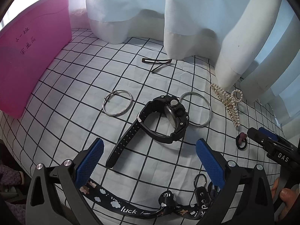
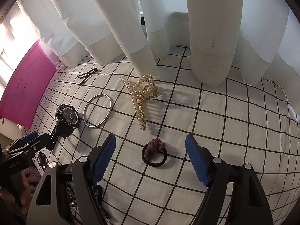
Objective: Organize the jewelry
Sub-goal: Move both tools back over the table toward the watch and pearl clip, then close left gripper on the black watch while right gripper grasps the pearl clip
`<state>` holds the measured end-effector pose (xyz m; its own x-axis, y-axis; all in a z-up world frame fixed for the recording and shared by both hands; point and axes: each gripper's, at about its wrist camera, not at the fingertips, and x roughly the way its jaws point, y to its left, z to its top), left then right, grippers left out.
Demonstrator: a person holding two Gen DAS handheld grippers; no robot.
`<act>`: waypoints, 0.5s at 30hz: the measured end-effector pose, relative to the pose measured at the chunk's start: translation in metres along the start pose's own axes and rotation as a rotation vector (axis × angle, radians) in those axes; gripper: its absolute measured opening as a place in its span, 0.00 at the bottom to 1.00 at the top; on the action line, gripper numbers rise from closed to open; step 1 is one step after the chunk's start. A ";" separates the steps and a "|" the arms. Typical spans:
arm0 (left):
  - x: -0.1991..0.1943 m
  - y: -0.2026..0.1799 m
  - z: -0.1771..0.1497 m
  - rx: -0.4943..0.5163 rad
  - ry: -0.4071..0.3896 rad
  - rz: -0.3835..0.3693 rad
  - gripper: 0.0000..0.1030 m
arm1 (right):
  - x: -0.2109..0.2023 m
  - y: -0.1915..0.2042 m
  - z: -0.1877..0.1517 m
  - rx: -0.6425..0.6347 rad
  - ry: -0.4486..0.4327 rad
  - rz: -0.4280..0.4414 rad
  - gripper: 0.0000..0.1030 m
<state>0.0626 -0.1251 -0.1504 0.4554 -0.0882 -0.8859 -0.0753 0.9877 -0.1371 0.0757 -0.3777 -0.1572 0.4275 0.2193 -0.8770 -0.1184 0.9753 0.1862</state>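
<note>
A black watch (image 1: 165,118) lies on the checked sheet just ahead of my open, empty left gripper (image 1: 150,150). Beside it lie a patterned silver bangle (image 1: 117,103) and a plain silver bangle (image 1: 198,109). A pearl hair claw (image 1: 227,101) lies to the right. My right gripper (image 2: 151,146) is open and empty, with a black hair tie with a mauve knot (image 2: 154,151) between its fingertips on the sheet. The right wrist view also shows the watch (image 2: 66,119), the plain bangle (image 2: 97,110) and the pearl claw (image 2: 143,95).
A pink plastic bin (image 1: 31,52) stands at the left. White curtains (image 1: 187,18) hang along the far edge. A dark hair clip (image 1: 156,61) lies near the curtain. A black "luck" lanyard with a key ring (image 1: 142,206) lies under my left gripper.
</note>
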 end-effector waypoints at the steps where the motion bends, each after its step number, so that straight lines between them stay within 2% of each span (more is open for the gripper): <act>1: 0.002 -0.001 -0.001 0.002 0.002 0.000 0.94 | 0.002 0.001 0.001 -0.002 -0.001 0.000 0.71; 15: 0.025 -0.010 0.002 0.018 -0.005 0.002 0.94 | 0.033 0.006 0.012 -0.016 0.002 -0.013 0.71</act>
<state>0.0765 -0.1369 -0.1704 0.4596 -0.0856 -0.8840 -0.0603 0.9900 -0.1273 0.0999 -0.3643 -0.1791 0.4273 0.2064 -0.8802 -0.1275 0.9776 0.1673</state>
